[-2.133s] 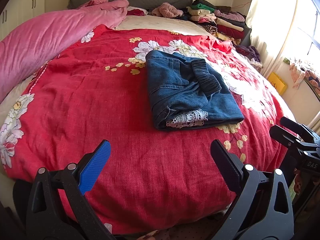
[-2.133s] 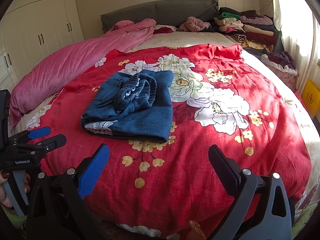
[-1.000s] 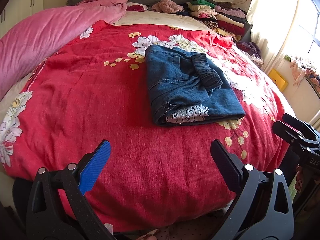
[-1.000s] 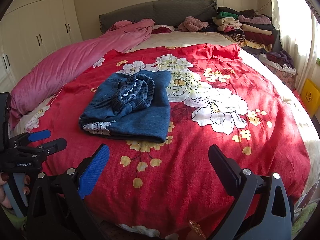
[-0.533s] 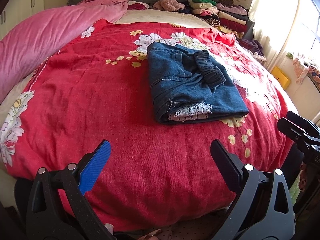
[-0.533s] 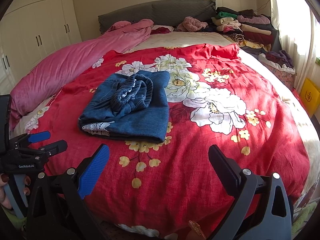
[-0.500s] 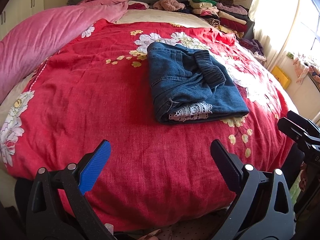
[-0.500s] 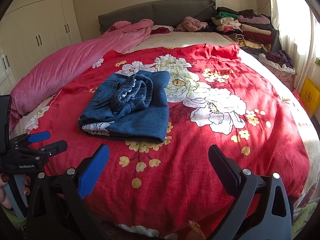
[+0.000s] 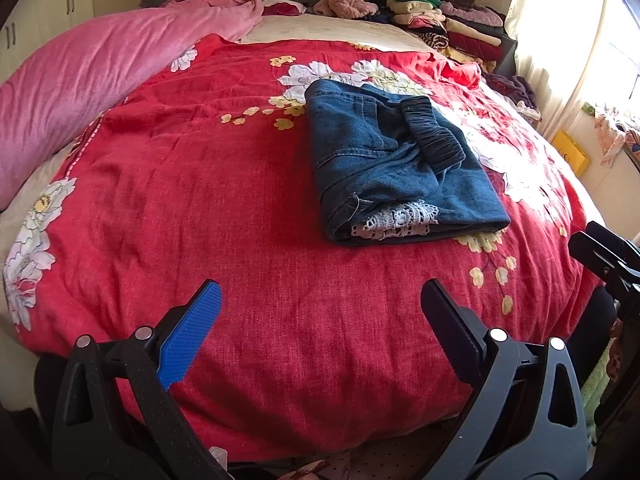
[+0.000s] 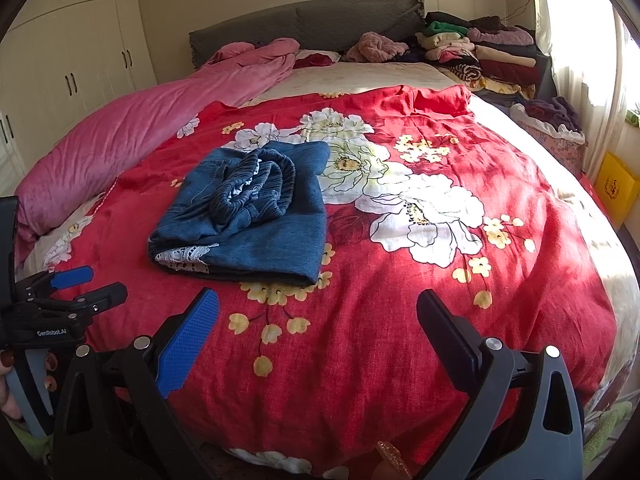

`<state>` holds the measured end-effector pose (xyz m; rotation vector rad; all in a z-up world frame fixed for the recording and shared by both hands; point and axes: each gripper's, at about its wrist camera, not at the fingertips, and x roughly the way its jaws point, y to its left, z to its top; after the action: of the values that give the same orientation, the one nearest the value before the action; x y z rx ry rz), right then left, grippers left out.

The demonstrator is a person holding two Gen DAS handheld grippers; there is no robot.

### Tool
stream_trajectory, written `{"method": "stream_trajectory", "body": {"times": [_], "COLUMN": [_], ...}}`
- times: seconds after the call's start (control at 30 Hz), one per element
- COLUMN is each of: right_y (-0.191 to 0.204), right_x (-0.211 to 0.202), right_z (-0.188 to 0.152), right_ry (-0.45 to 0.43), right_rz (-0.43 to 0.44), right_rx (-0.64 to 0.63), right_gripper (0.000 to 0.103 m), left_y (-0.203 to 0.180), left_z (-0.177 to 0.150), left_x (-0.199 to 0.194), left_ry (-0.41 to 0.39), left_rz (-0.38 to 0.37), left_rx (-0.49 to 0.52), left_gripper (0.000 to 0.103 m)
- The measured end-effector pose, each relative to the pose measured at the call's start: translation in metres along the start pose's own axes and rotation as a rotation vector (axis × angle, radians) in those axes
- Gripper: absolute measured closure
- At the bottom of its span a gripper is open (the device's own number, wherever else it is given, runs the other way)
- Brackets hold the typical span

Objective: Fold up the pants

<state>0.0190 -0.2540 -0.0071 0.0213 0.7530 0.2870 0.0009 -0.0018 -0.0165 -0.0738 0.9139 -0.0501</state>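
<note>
The blue denim pants [image 9: 392, 164] lie folded into a compact stack on the red floral bedspread [image 9: 200, 200], waistband bunched on top and white lace trim showing at the near edge. They also show in the right wrist view [image 10: 248, 216]. My left gripper [image 9: 320, 304] is open and empty, held near the bed's front edge, short of the pants. My right gripper [image 10: 318, 312] is open and empty, also short of the pants. The left gripper appears at the left edge of the right wrist view [image 10: 76, 292].
A pink duvet [image 9: 92, 72] lies along the bed's left side. Stacks of folded clothes [image 10: 480, 56] sit at the back right by the grey headboard [image 10: 312, 24]. White wardrobes [image 10: 68, 60] stand at left. A yellow box [image 10: 614, 188] sits on the floor at right.
Both views shifted only slightly; the pants sit a little nearer in the left wrist view. Both grippers stay open and empty, and the pants have not moved on the bed.
</note>
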Motion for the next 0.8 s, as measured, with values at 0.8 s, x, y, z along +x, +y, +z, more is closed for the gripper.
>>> {"method": "stream_trajectory", "body": {"times": [0.8], "right_y": [-0.296], "right_x": [0.09], "right_z": [0.084], "right_ry": [0.113], "right_rz": [-0.436], "right_rx": [0.392], "right_gripper": [0.004], "left_y": [0.225], "left_z": [0.119], "left_x": [0.126], "left_ry": [0.12], "left_rz": [0.412], "left_rx": [-0.358], "left_gripper": [0.009]}}
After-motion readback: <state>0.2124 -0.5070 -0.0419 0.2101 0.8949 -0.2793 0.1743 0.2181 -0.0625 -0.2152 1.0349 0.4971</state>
